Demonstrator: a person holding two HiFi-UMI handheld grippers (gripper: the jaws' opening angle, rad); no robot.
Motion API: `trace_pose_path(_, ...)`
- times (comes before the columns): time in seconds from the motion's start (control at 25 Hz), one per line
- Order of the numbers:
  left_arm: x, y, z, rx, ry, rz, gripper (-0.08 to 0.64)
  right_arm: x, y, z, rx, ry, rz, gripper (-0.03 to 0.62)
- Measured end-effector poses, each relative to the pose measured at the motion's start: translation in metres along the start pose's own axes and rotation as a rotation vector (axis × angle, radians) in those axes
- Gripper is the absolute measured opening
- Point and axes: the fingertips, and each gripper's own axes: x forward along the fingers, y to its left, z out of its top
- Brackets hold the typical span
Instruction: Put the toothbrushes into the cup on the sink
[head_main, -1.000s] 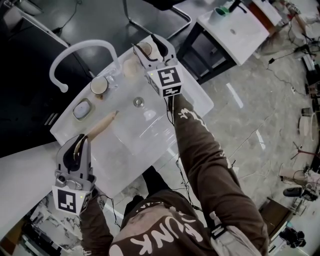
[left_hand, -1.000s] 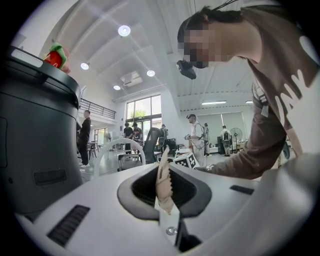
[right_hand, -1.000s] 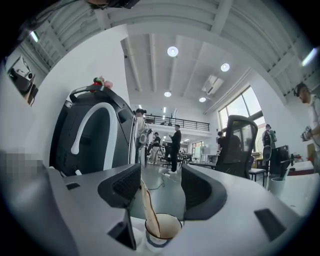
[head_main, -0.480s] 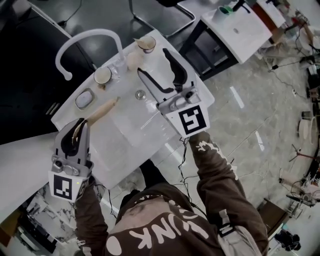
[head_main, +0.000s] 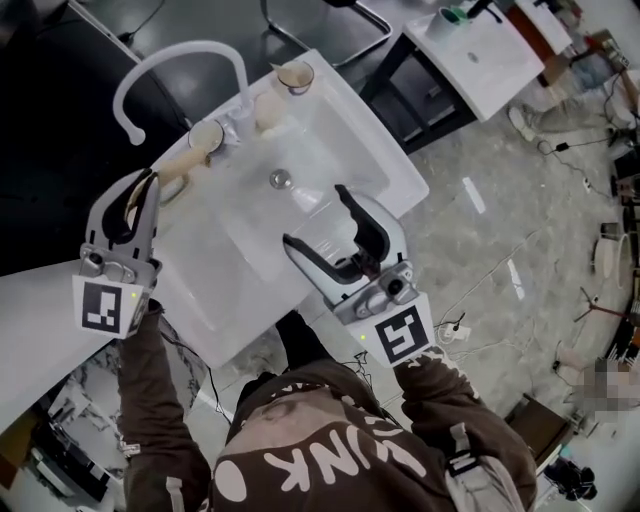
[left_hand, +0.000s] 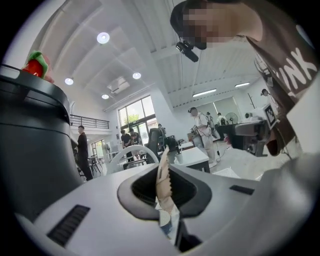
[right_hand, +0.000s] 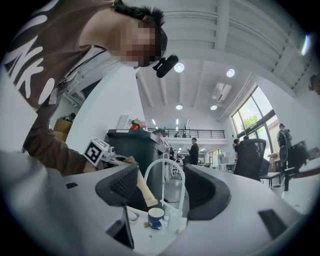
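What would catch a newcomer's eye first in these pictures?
The white sink with its arched faucet fills the head view's middle. At its left, the left gripper has jaws shut on a toothbrush near a cup; the right gripper hangs open over the sink's near edge.

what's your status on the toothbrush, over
Left gripper shut on toothbrush, its end at the cup by the faucet, not clearly in. Right gripper open, empty, over the sink front. Nothing in the way.
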Motion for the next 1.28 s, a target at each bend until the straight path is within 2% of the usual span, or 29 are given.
trace_pose_path(0.32,0.054,0.023,-0.057,0.018,0.066,-0.022,0.026,-0.021,0.0,-0.005,0.018,0.051,-0.031,0.305)
trace_pose_path(0.48,0.07,0.023,-0.079,-0.001,0.066,-0.022,0.026,-0.025,-0.006,-0.006,0.0,0.063,-0.047,0.307)
trace_pose_path(0.64,0.081,0.025,-0.1,-0.046,0.088,0.011,0.026,-0.026,-0.009,-0.008,-0.005,0.074,-0.05,0.307)
trace_pose_path(0.84,0.085,0.026,-0.123,-0.049,0.078,0.012,0.026,-0.026,-0.01,-0.013,-0.012,0.086,-0.053,0.308)
trace_pose_path(1.08,0.09,0.023,-0.136,-0.058,0.084,0.011,0.026,-0.027,-0.012,-0.017,-0.011,0.1,-0.062,0.309)
trace_pose_path(1.28,0.09,0.023,-0.126,-0.053,0.053,0.007,0.051,-0.028,-0.014,-0.017,-0.008,0.099,-0.069,0.31)
